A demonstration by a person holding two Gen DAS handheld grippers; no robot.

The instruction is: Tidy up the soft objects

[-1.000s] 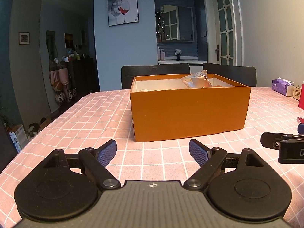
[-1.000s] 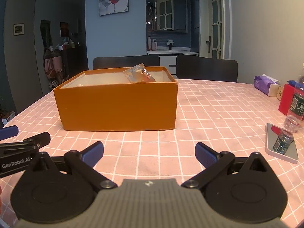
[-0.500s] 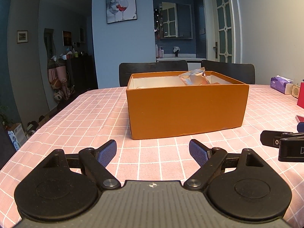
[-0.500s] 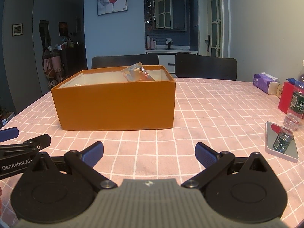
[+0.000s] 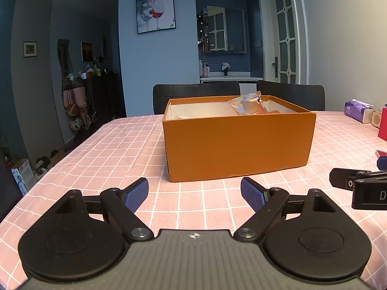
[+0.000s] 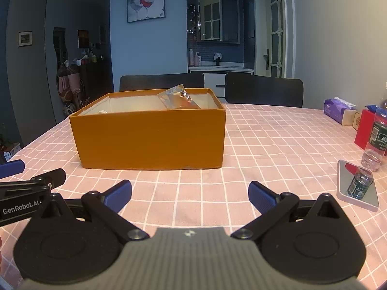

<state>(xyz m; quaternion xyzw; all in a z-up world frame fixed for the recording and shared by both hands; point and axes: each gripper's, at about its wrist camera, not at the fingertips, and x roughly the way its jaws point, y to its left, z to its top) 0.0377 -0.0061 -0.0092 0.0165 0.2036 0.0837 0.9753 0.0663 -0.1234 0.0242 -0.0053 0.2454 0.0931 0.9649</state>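
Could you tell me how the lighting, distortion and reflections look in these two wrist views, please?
Left wrist view: dim bluish room light, the orange box evenly lit, the door frame bowed by the fisheye, corners vignetted black. Right wrist view: same dimness, sharp focus on the tablecloth, and the small mirror reflects the plastic bottle beside it without glare.

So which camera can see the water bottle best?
The right wrist view. The clear water bottle with its green label stands at the right edge of the table, and the flat mirror in front of it reflects it. The left wrist view does not show the bottle at all.
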